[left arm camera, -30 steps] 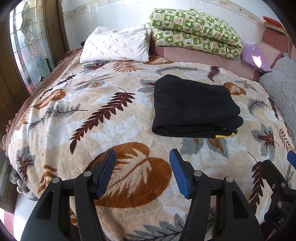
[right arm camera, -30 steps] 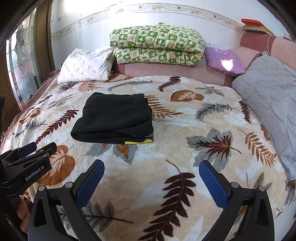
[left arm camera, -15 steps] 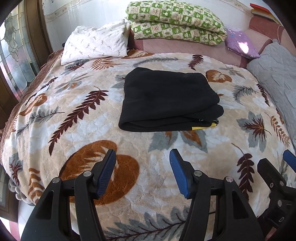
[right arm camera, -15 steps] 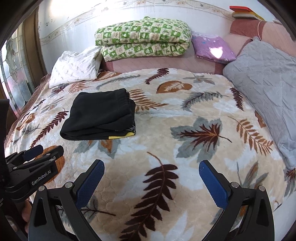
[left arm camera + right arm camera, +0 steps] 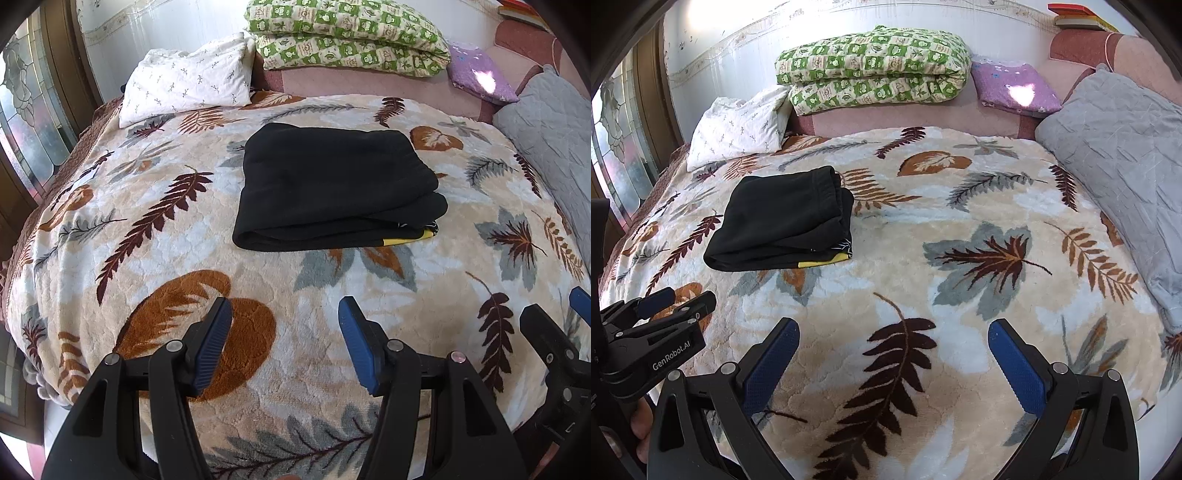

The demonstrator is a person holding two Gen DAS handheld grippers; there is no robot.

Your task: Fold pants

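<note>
Both the left gripper point(image 5: 284, 339) and right gripper point(image 5: 894, 354) are drawing nearer the folded pants point(image 5: 332, 188), fingers spread wide and empty, suggesting folding is finishing.

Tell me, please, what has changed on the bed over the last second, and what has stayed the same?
Only the views shifted: the left gripper swung right and nearer the pants, and the right gripper turned right. Neither took hold of anything. The pants stayed folded on the blanket, and both grippers stayed open and empty.
</note>
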